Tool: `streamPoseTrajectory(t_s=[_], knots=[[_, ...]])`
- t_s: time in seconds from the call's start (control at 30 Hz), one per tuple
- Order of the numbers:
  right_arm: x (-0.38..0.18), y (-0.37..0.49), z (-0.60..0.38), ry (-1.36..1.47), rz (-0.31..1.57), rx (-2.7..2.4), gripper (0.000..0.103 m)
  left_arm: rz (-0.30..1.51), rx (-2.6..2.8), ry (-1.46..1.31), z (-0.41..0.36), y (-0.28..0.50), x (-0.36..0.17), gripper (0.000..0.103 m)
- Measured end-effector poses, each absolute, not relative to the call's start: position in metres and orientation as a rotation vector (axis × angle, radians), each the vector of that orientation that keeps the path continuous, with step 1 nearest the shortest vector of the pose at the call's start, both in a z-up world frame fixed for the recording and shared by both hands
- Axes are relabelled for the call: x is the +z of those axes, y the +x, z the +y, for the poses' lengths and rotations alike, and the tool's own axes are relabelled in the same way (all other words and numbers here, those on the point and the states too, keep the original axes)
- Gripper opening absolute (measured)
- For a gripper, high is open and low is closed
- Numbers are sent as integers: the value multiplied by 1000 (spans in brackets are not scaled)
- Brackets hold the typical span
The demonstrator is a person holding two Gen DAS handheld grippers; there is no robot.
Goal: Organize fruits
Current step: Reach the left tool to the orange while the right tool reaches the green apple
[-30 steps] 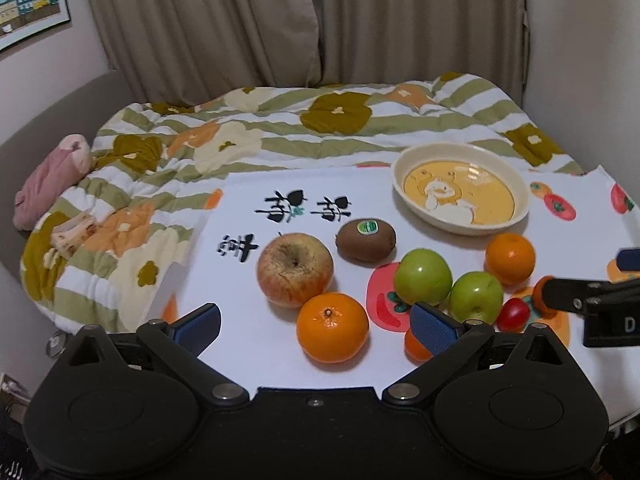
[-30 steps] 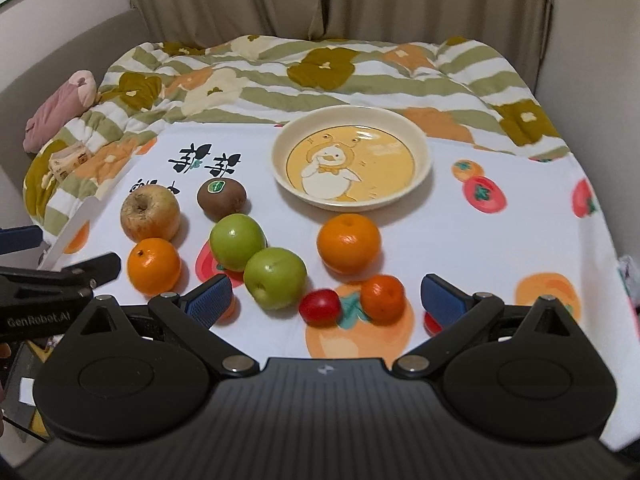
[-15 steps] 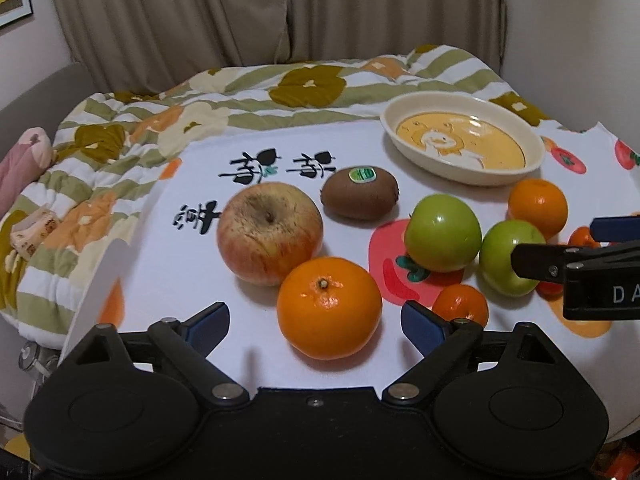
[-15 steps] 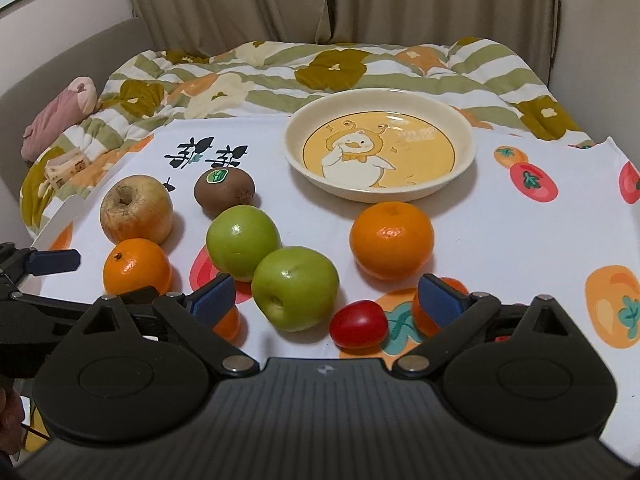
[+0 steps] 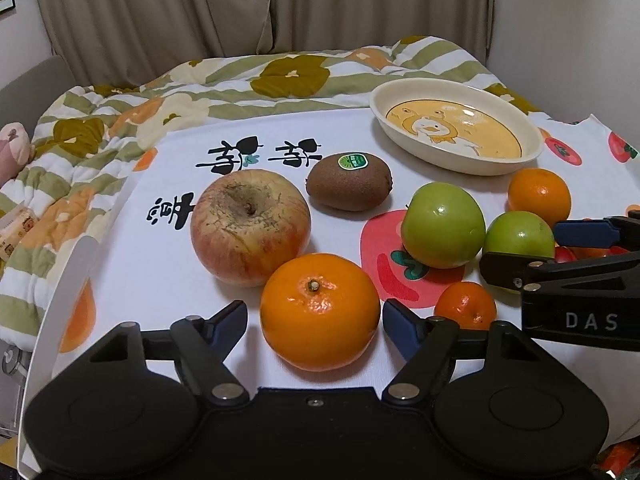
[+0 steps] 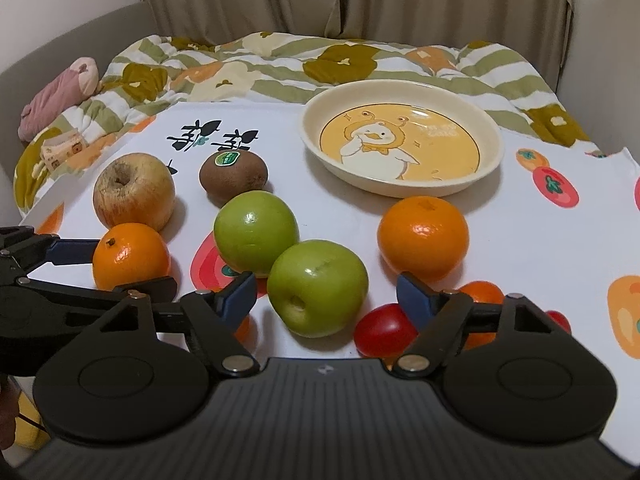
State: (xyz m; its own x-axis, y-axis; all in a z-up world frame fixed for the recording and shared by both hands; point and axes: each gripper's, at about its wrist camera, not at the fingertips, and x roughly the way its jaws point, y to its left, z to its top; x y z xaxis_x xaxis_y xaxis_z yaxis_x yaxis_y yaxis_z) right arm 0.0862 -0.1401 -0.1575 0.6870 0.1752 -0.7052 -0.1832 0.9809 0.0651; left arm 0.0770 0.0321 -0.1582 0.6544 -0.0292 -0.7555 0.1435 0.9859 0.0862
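Note:
On a white fruit-print cloth, a large orange [image 5: 320,312] sits between the closing jaws of my left gripper [image 5: 314,316]; slim gaps remain at both pads. My right gripper [image 6: 326,290] straddles the nearer green apple [image 6: 318,288], its jaws also closing without touching it. Behind lie a second green apple [image 6: 256,232], a red-yellow apple [image 5: 250,228], a kiwi [image 5: 349,186], another orange [image 6: 423,236], a small mandarin [image 5: 465,306] and a cherry tomato [image 6: 384,330]. A cream duck dish [image 6: 400,191] stands empty at the back.
A floral quilt [image 5: 288,76] lies behind the cloth, with a pink plush [image 6: 60,96] at the far left. The white board's edge [image 5: 60,292] drops off on the left. Curtains [image 5: 360,4] hang behind, and a wall closes the right.
Both grippers have come down and forward toward the fruit. The left jaws have narrowed around the large orange, the right jaws around the near green apple.

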Motion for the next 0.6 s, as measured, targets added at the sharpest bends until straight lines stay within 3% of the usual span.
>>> streamPoseTrajectory(t_s=[0.13,0.43,0.6], knots=[[-159,87,-135,-27,791,206,87,864,-120,125,35,79,-160,68],[-162,89,-127,-59,796,192,81,861,-149,132,37,78,-160,67],[-164,91,-123,-98,802,177,71,855,-169,159,36,78,-160,66]])
